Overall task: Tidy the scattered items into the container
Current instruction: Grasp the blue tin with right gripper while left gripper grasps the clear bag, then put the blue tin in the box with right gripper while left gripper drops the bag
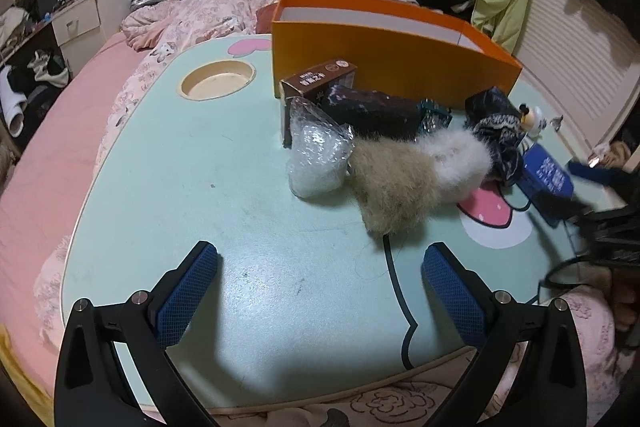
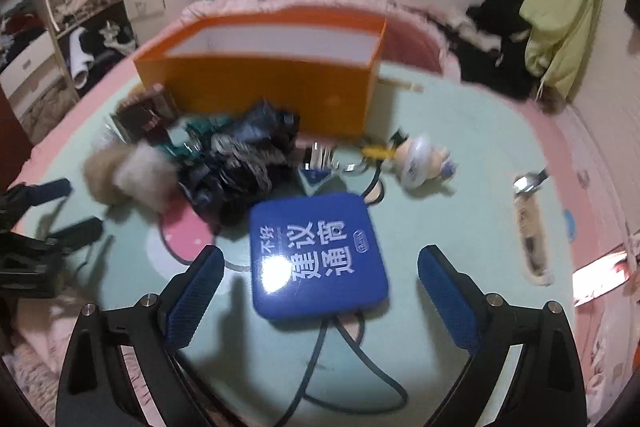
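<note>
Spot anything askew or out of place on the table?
The items lie in a jumble against the orange box, none visibly inside. The brown carton sits tilted among them, and the blue case lies skewed, apart from the heap.

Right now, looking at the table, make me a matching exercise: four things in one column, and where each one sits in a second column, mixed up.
Things:
1. blue square box
2. orange container
3. clear plastic bag
4. furry pom-pom

Places:
A. at the far side of the table, behind the pile
B. between the open fingers of the right claw, lying on the table
C. at the pile's left end in the left wrist view, in front of the brown carton
D. beside the clear bag, nearest the left claw

Pairs: 1-B, 2-A, 3-C, 4-D
</note>
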Available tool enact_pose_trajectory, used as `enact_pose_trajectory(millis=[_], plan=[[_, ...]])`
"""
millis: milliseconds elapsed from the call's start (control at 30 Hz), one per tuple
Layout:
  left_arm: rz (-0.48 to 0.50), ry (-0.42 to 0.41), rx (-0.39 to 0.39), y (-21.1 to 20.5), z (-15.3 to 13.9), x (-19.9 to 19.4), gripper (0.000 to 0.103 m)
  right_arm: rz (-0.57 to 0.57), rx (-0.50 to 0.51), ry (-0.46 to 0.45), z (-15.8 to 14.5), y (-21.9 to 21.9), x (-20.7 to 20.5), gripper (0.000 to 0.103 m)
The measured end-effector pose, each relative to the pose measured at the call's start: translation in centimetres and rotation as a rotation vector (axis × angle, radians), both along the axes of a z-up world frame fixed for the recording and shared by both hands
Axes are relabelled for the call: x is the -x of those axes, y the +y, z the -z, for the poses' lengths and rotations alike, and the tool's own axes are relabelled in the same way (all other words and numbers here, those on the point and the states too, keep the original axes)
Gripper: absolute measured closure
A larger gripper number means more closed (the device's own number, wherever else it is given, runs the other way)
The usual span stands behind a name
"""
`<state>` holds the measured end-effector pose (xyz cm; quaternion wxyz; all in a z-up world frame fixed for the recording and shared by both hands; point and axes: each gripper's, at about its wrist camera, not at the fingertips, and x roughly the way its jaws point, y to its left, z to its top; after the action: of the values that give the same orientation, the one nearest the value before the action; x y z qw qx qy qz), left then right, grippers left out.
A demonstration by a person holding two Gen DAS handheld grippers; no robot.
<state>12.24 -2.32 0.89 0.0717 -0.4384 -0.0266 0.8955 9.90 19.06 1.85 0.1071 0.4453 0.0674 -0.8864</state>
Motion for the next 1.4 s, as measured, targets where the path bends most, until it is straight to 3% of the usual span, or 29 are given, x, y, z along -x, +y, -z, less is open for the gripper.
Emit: enact_pose_trajectory(millis=[33,100,300,433,533,600,700,767,933,1100,1300,1400], plan=[[-0.002,0.003,-0.021,-0.3,-0.1,-0.1,0.0,-0.005,0.009,-0.034,0.7,0.0,0.4,0.018],[0.002,0.014,-0.088,-1.0,-0.4,-0.5,0.0,-0.02,0.018,0.001,0.3,0.1,0.1,0.037],[0.03,0.073,-0.253,-2.9,-3.8,0.3,0.001,-0.021,0.064,0.031,0.0,-0.1,-1.1,0.037],[-0.02,0.043,-0.242,-3.5,-4.1,3.1,0.005,-0.008,0.073,0.037,0.0,0.0,-1.5,0.037],[-0.028,-0.016,-0.252,-3.9,-2.7,4.7,0.024,0.005,0.092,0.036,0.1,0.6,-1.6,0.036],[-0.026,-0.066,-0.281,-4.1,-1.5,5.5,0.043,0.009,0.101,0.036,0.1,1.0,-1.5,0.036],[-0.009,-0.065,-0.288,-4.0,-0.8,5.5,0.053,0.009,0.101,0.037,0.1,1.0,-1.5,0.036],[0.013,-0.089,-0.307,-3.8,-0.7,5.2,0.073,0.007,0.101,0.038,0.0,1.2,-1.4,0.036],[0.049,-0.02,-0.312,-3.7,-1.8,3.7,0.073,0.035,0.161,0.104,-1.8,2.0,-1.8,0.036],[0.084,0.071,-0.291,-3.6,-5.4,3.2,0.073,0.016,0.19,0.144,-3.7,1.9,-1.2,0.036],[0.134,0.174,-0.288,-2.3,-10.6,7.5,0.072,-0.021,0.202,0.24,-7.6,0.6,2.9,0.036],[0.141,0.16,-0.273,-0.9,-10.9,11.7,0.072,-0.036,0.222,0.249,-8.7,-0.7,6.7,0.036]])
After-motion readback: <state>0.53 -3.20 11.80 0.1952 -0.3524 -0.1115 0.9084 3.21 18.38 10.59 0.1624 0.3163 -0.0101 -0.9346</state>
